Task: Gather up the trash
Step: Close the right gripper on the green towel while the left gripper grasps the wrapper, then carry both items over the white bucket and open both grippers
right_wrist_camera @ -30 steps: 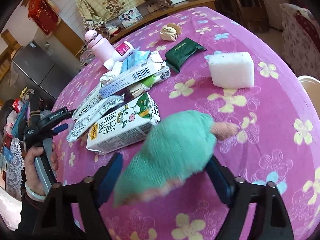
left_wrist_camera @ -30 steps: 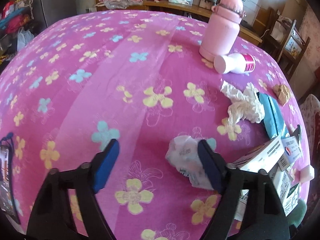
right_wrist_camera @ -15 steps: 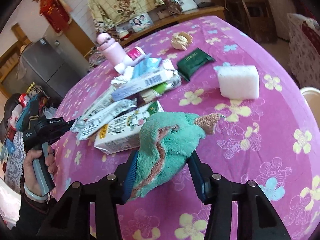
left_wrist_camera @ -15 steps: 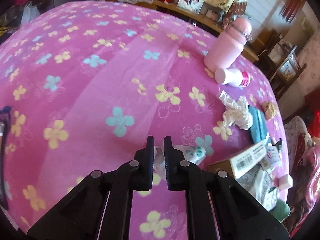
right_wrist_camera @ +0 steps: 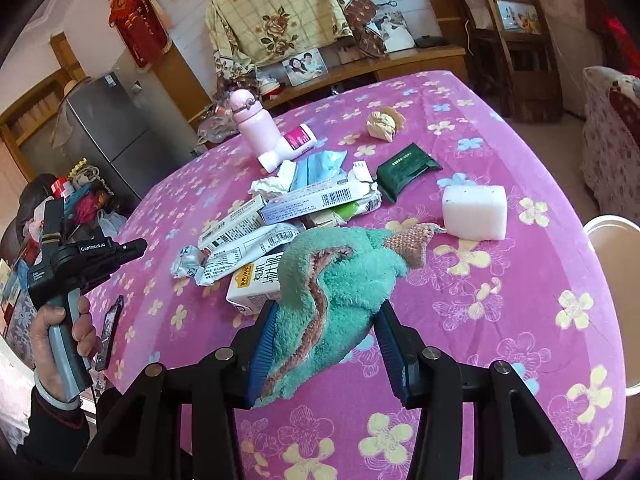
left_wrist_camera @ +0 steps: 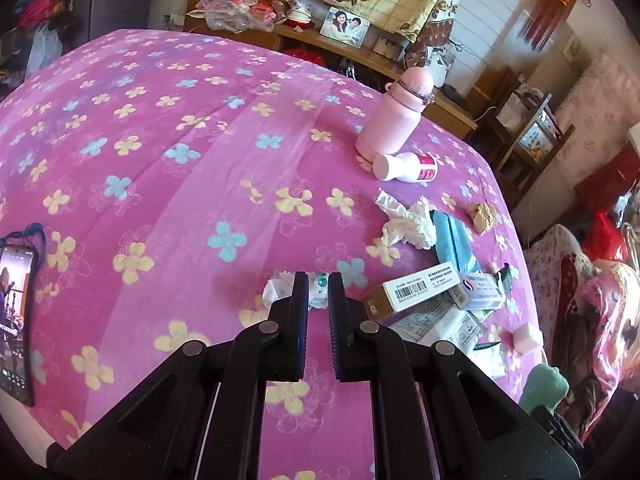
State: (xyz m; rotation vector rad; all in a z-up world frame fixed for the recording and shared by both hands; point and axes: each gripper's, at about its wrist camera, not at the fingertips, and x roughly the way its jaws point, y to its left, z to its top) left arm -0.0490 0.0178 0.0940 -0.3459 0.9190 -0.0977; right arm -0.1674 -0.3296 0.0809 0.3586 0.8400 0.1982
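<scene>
My left gripper (left_wrist_camera: 318,278) is shut with nothing between its pads, raised over the pink flowered tablecloth (left_wrist_camera: 168,200). A crumpled white wrapper (left_wrist_camera: 276,288) lies on the cloth just past its tips. In the right wrist view that wrapper (right_wrist_camera: 186,262) sits apart from the left gripper (right_wrist_camera: 142,245), which a hand holds at the table's left edge. My right gripper (right_wrist_camera: 326,312) is shut on a fluffy teal cloth (right_wrist_camera: 336,280), lifted off the table. Beyond it lies a heap of cartons and wrappers (right_wrist_camera: 304,204), with a milk carton (right_wrist_camera: 256,280) nearest.
A pink bottle (left_wrist_camera: 390,120), a small white bottle on its side (left_wrist_camera: 406,166), a crumpled tissue (left_wrist_camera: 408,224) and brown paper (right_wrist_camera: 384,122) lie further back. A dark green sachet (right_wrist_camera: 404,166) and white sponge (right_wrist_camera: 474,212) are right. A phone (left_wrist_camera: 14,320) lies at the left edge. A white round rim (right_wrist_camera: 612,232) stands off the table's right.
The left jaws closed from wide open and the gripper rose and drew back, leaving the wrapper on the table. The right jaws closed onto the teal cloth and lifted it.
</scene>
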